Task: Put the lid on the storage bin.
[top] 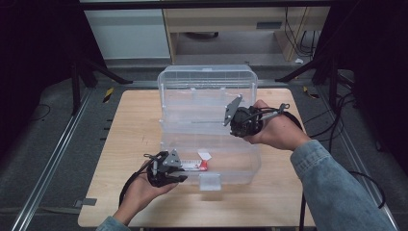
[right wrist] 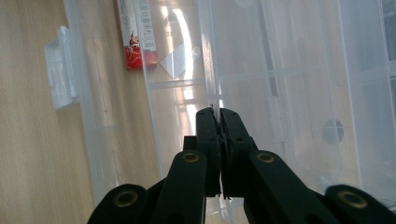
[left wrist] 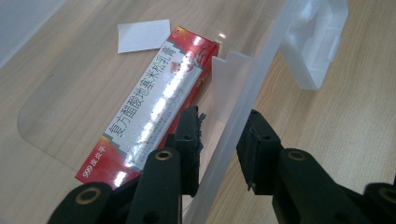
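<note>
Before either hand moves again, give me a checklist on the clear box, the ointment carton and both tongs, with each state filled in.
1. Clear plastic storage box lid raised: ok, it stands open behind the base.
2. Red ointment carton inside the box: ok, lying flat on the box floor beside a small white paper slip.
3. Left tongs straddling the front wall: ok, jaws open, one on each side.
4. Left tongs gripping that wall: not ok, gaps show.
5. Right tongs closed on a thin clear wall: ok, jaws pressed together on it.
6. Front latch free: ok, hanging open, untouched.
</note>
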Tool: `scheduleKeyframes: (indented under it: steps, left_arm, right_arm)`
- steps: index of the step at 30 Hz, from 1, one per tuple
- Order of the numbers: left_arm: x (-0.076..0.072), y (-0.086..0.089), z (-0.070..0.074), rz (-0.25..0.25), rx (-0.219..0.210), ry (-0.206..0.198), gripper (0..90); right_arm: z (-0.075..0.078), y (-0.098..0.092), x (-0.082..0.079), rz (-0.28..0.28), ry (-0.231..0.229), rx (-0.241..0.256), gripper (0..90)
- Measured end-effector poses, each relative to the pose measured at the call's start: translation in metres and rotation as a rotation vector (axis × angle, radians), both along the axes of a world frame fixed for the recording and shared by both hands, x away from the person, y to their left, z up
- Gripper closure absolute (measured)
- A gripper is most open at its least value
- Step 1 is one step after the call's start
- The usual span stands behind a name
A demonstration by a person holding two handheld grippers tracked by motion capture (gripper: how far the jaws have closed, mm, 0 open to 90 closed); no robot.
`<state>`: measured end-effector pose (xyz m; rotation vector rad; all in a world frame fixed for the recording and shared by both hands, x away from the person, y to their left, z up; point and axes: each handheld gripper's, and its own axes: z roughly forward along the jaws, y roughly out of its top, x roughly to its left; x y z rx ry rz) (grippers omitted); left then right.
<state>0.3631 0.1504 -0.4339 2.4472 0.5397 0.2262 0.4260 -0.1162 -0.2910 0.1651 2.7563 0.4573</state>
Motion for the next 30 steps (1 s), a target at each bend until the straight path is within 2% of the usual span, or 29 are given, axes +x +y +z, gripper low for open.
scheduleKeyframes:
  steps: [30]
  left_arm:
    - [0.0, 0.0, 0.0, -0.019, 0.007, -0.014, 69.8]
  right_arm:
    - [-0.007, -0.004, -0.012, 0.009, 0.027, 0.006, 87.9]
